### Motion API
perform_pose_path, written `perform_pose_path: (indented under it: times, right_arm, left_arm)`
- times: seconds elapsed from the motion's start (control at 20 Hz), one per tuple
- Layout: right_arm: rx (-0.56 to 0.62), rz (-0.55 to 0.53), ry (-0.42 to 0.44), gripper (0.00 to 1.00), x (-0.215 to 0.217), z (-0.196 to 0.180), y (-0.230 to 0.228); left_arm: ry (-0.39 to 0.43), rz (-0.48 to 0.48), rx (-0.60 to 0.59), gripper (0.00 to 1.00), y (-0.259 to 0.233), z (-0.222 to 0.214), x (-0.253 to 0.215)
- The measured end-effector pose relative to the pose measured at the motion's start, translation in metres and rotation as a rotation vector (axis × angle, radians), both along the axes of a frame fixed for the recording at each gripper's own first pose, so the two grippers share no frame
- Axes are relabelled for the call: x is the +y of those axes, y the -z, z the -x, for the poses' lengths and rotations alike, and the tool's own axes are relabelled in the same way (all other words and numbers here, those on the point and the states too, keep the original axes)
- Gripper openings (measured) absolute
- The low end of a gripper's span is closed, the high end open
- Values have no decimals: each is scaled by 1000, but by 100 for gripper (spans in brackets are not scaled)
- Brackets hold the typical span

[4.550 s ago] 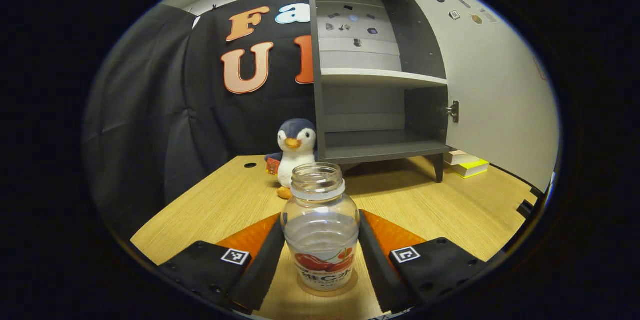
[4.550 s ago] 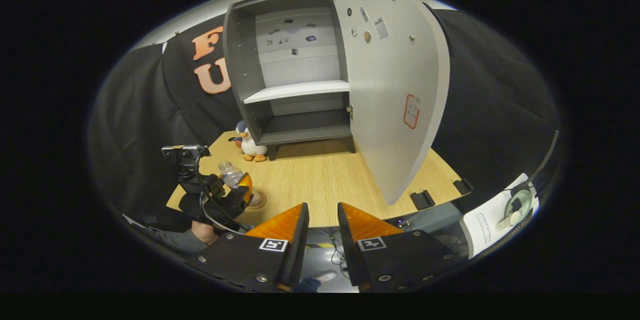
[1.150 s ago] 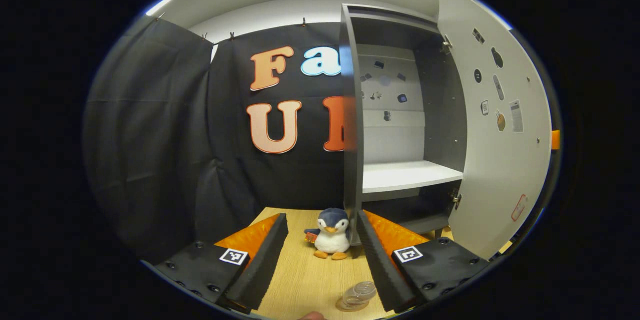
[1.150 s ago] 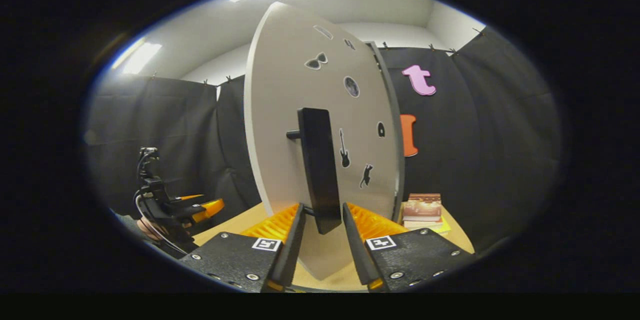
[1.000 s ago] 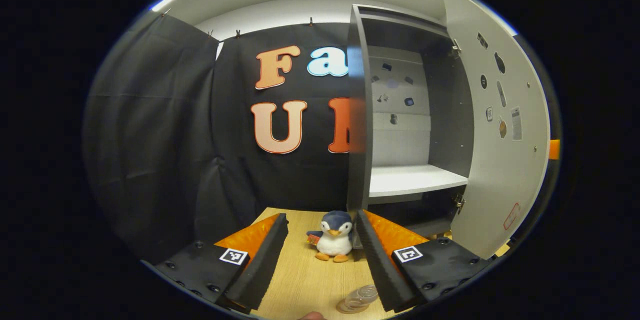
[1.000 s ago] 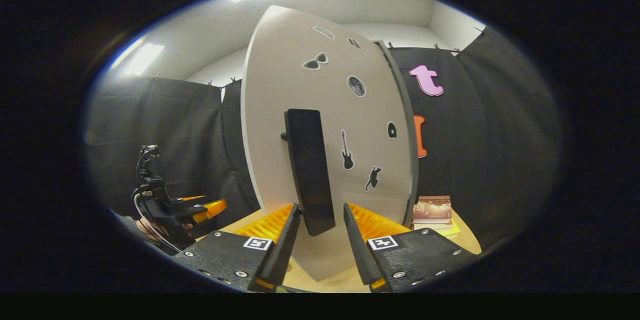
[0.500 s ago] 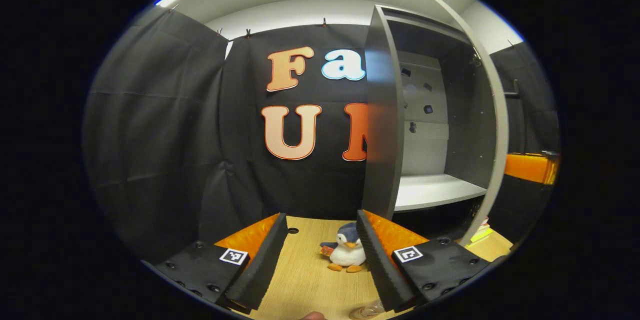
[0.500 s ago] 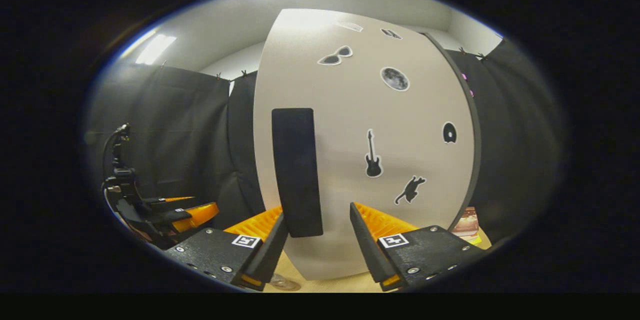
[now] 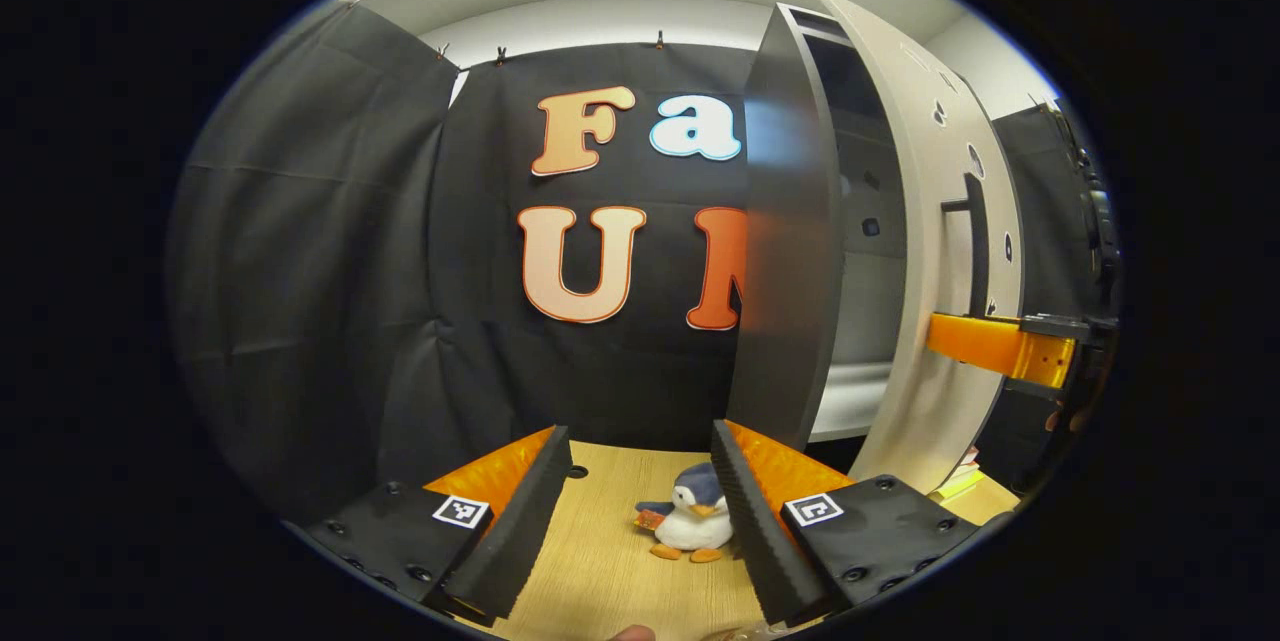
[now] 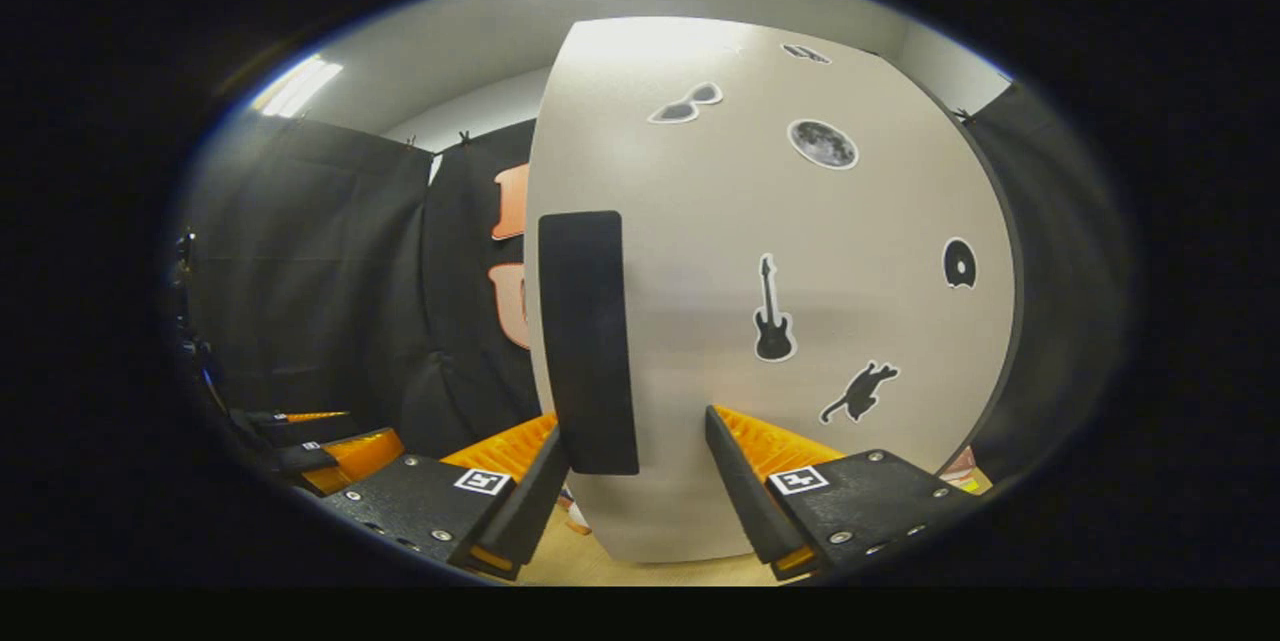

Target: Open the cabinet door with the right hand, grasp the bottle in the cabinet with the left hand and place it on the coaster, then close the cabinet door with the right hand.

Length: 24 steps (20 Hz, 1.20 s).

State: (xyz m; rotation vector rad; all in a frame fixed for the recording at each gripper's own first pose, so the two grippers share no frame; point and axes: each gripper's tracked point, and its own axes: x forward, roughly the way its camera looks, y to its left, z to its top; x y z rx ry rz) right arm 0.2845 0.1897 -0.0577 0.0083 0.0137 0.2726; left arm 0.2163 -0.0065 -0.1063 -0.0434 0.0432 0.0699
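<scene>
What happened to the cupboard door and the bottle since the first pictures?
The cabinet door has swung most of the way shut, pushed by the right gripper, whose open fingers sit by the black handle. The left gripper let go of the bottle and lifted away, open. The penguin toy stayed on the table.

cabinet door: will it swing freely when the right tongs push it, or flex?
The cabinet door looks like a stiff flat panel, so it should pivot rather than bend. It stands nearly shut against the cabinet, suggesting light hinge resistance. The right tongs are open, not clamping the black handle, so they may slide on the smooth face.
</scene>
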Motion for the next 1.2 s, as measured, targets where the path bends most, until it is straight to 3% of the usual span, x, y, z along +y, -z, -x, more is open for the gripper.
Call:
perform_pose_path:
  times: [0.1,0.15,0.2,0.3,0.85,1.1,1.2]
  right_arm:
    - [-2,-3,29,80,1,-6,2]
    - [-3,-2,44,81,-1,-13,3]
    - [-6,-1,56,81,-4,-19,5]
    - [-13,-2,73,81,-3,-30,6]
    - [1,-5,88,82,-2,-43,11]
    - [37,-7,42,83,-3,-4,17]
    - [50,8,62,83,-21,20,24]
  left_arm:
    - [17,4,-1,90,3,-6,-4]
    - [24,7,3,94,6,-9,-7]
    - [28,13,5,90,7,-12,-7]
    - [33,29,16,94,12,-18,-5]
    - [28,51,34,94,15,-18,-2]
    - [39,59,14,94,-1,-2,-17]
    - [51,57,11,95,-8,7,-30]
